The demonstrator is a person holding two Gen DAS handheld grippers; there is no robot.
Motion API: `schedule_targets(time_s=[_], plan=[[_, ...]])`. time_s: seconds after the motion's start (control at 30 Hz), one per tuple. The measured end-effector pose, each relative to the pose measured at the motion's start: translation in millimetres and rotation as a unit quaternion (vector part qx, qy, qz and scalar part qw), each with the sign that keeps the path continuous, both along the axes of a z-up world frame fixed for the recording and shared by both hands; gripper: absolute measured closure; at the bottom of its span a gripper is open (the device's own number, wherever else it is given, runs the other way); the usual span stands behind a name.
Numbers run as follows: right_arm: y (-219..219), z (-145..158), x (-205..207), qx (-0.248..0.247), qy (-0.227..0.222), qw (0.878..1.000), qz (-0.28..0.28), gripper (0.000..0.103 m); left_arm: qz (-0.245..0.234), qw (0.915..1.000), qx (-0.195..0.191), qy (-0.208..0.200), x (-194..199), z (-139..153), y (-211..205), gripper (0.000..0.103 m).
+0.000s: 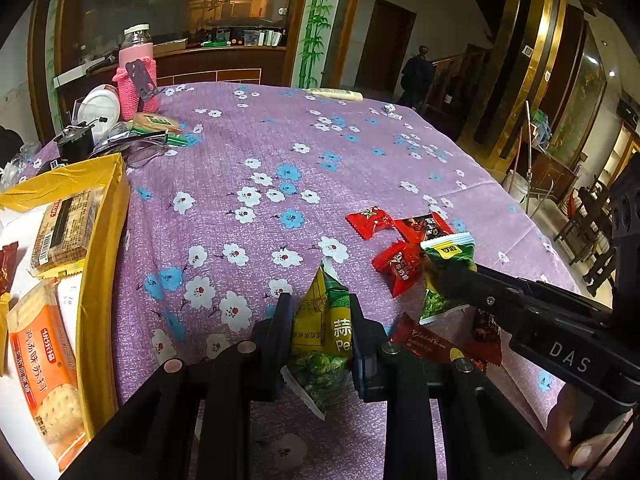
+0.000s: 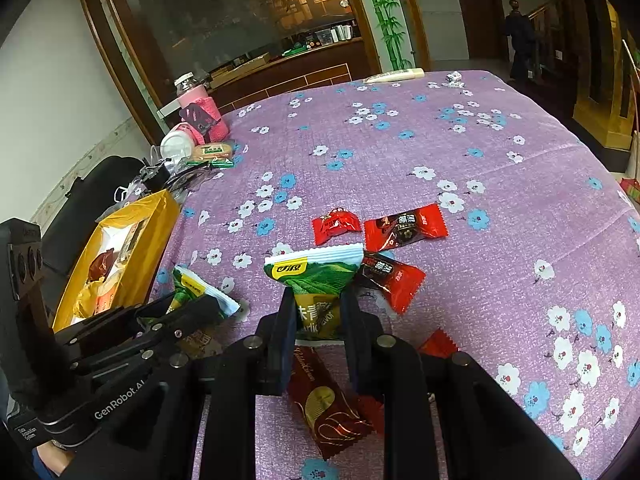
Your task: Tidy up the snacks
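Note:
My left gripper (image 1: 320, 312) is shut on a green pea snack packet (image 1: 324, 332), held just above the purple flowered tablecloth; it also shows in the right wrist view (image 2: 192, 292). My right gripper (image 2: 316, 312) is shut on a second green pea packet (image 2: 316, 276), seen from the left wrist view (image 1: 444, 276). Three red candy packets (image 2: 404, 226) lie just beyond it. A dark red wafer packet (image 2: 328, 396) lies under my right gripper. A yellow box (image 1: 100, 240) holding cracker packets (image 1: 64, 232) stands at the left.
A pink-sleeved bottle (image 1: 136, 68), a white lid, glasses and more snack packets (image 1: 156, 122) crowd the table's far left corner. A white tube (image 1: 336, 94) lies at the far edge. Dark chairs (image 1: 592, 232) stand past the table's right edge.

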State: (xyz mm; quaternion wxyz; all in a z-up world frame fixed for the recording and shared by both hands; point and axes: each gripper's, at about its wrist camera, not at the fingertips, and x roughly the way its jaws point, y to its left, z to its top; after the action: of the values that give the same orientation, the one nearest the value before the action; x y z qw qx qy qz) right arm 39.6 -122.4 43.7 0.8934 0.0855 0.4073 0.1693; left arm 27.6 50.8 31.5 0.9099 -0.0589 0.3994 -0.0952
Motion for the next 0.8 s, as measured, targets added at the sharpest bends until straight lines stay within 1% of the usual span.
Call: schedule_targets(time_s=[0.57, 0.8], plan=[[-2.5, -1.9, 2.1, -0.002, 0.001, 1.000, -0.008, 0.083, 0.003, 1.0000, -0.008, -0.001, -1.0, 2.2, 2.5, 0.078], [-3.0, -1.9, 0.7, -0.003, -0.009, 1.000, -0.017, 0.083, 0.009, 0.9997, -0.018, -0.011, -4.6, 7.0, 8.0, 0.078]])
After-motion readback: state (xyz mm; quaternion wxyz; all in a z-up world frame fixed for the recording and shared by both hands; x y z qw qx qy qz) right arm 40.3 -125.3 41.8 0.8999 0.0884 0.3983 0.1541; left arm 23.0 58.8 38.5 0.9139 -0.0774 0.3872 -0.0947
